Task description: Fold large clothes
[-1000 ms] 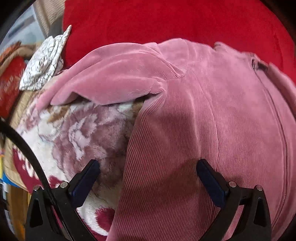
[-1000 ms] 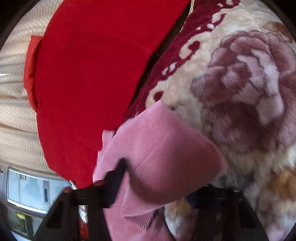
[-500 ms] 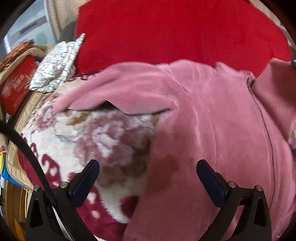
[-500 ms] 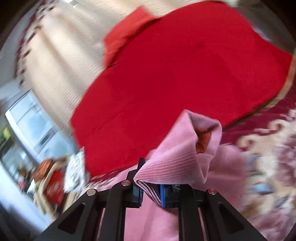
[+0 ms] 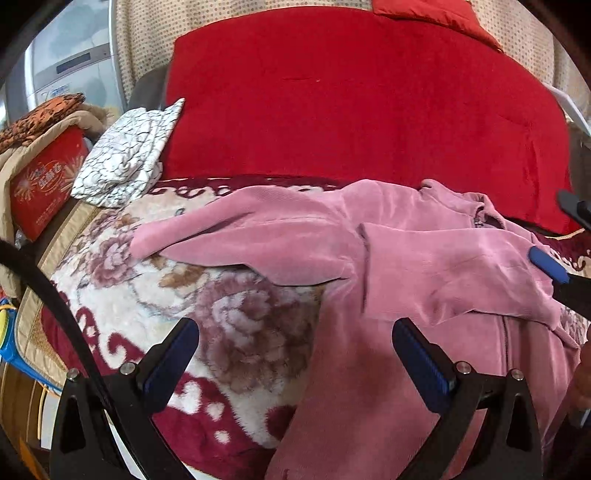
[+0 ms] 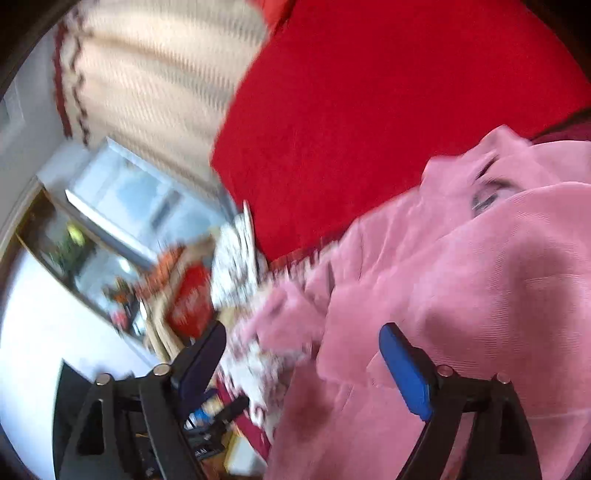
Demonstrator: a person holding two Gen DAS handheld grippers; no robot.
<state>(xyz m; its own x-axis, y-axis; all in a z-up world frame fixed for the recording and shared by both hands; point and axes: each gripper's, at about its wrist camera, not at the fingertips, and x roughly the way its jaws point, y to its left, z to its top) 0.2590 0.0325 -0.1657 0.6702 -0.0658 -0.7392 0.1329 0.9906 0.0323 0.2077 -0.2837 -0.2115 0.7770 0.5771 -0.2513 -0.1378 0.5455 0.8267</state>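
Pink corduroy garment [image 5: 424,258]: lies spread on a floral plush blanket [image 5: 229,317], filling the centre and lower right of the left wrist view. One sleeve [image 5: 240,236] reaches toward the left of the frame over the blanket; the other sleeve [image 5: 461,269] is folded across the body toward the right. Collar with zip end sits at the upper right of the cloth, just below a large red cushion [image 5: 351,103].

Left gripper [image 5: 295,354]: bottom of frame, jaws wide apart, nothing between them; the garment's edge and the blanket lie beneath, apart from the pads.

Right gripper [image 6: 303,354]: bottom of the right wrist view, which is blurred. Jaws have just been opening and stand wide; the pink cloth lies beyond the right finger, not pinched. In the left wrist view its blue-padded finger shows at the right edge, over the folded sleeve.

Surroundings: white patterned cloth [image 5: 129,155], folded, at the upper left beside the cushion; red box [image 5: 44,184] at the left edge; beige dotted fabric [image 5: 147,33] behind the cushion; grey appliance [image 5: 74,62] at the top left.
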